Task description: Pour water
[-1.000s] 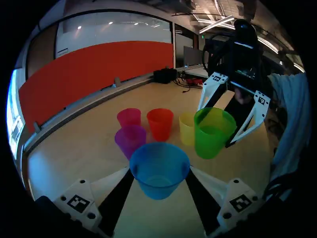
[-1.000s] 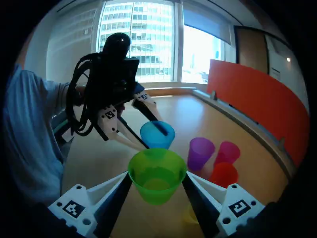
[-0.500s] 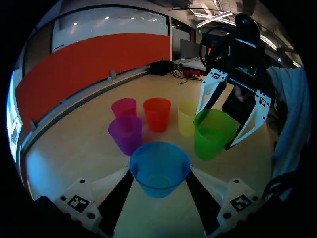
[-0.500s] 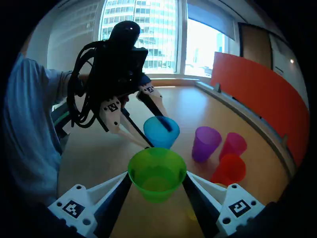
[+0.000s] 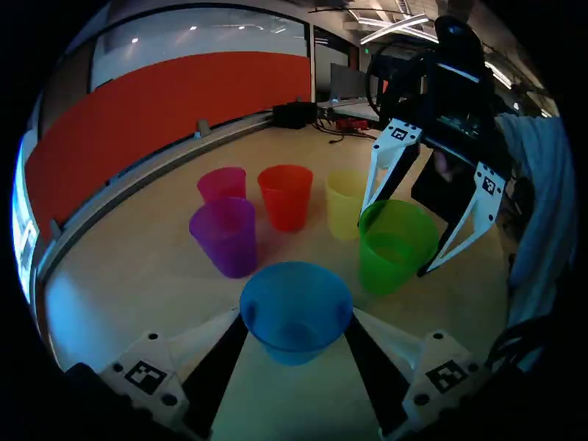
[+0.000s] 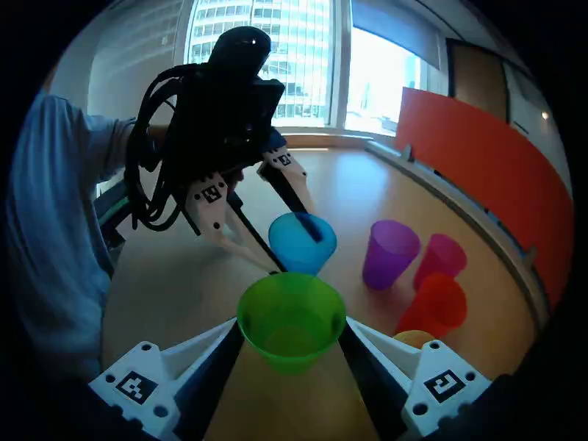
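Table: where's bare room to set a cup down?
Left gripper view: bare wood from the purple cup out to the wall ledge. Right gripper view: bare wood between the blue cup and the sleeve. Crowded: pink cup, orange cup, yellow cup bunch by the purple one and the green cup.
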The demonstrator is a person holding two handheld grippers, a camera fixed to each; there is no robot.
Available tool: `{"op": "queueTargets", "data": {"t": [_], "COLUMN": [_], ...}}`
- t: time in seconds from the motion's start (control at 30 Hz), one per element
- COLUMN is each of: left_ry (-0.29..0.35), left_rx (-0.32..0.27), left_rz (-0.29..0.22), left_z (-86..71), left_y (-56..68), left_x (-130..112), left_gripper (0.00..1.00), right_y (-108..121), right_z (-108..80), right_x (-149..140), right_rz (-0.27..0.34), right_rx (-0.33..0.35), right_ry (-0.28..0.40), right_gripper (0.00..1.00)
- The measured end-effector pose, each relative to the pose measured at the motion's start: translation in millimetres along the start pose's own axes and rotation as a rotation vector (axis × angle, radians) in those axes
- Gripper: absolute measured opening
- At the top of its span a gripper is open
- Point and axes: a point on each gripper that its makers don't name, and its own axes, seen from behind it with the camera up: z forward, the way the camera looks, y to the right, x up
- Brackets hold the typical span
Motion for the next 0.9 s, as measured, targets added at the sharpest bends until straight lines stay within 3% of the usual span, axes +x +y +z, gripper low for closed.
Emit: {"op": "queueTargets", "data": {"t": [0.9], "left_ry": [-0.048], "left_rx": [0.007], "left_rz": [-0.033], "left_z": [-3.3], "left_y": [-3.2], "left_x": [-19.6], "left_gripper": [0.93], "right_y": [-2.5], "right_z": [6.7], "right_x": [-8.3], "right_rz": [0.009], "right_rx": [-0.006], "right_ry": [-0.008], "right_gripper": [0.90]}}
